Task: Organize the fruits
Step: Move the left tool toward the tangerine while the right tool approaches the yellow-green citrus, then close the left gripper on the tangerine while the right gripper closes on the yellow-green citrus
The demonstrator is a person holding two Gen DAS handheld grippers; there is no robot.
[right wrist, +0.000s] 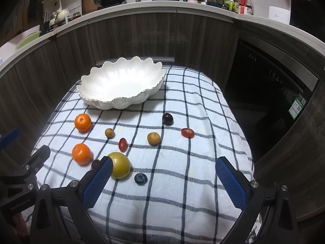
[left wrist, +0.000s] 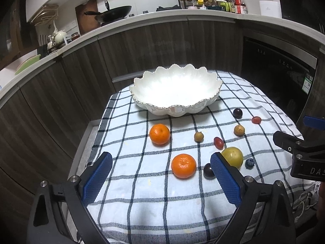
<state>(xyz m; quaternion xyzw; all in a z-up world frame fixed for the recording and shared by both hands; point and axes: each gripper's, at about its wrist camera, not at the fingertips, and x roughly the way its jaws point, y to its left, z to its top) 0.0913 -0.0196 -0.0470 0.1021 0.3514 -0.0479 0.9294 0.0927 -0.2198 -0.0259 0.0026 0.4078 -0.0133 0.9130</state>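
Observation:
A white scalloped bowl (left wrist: 176, 87) (right wrist: 121, 85) stands empty at the far side of a checked cloth. Loose fruit lies in front of it: two mandarins (left wrist: 159, 134) (left wrist: 183, 165), a yellow-green fruit (left wrist: 233, 156) (right wrist: 120, 167), two dark plums (left wrist: 237, 113) (left wrist: 208, 170), two red grapes (left wrist: 218, 143) (left wrist: 256, 120), two brown longans (left wrist: 198, 136) (left wrist: 239, 130) and a blueberry (left wrist: 249, 163) (right wrist: 141, 178). My left gripper (left wrist: 161, 166) is open and empty above the near mandarin. My right gripper (right wrist: 163, 171) is open and empty, near the blueberry.
The checked cloth (left wrist: 142, 193) covers a small table with dark wood cabinets (left wrist: 61, 93) behind and to the left. A black oven front (right wrist: 270, 93) is to the right. The counter above holds a wok (left wrist: 115, 12) and bottles (left wrist: 233, 2).

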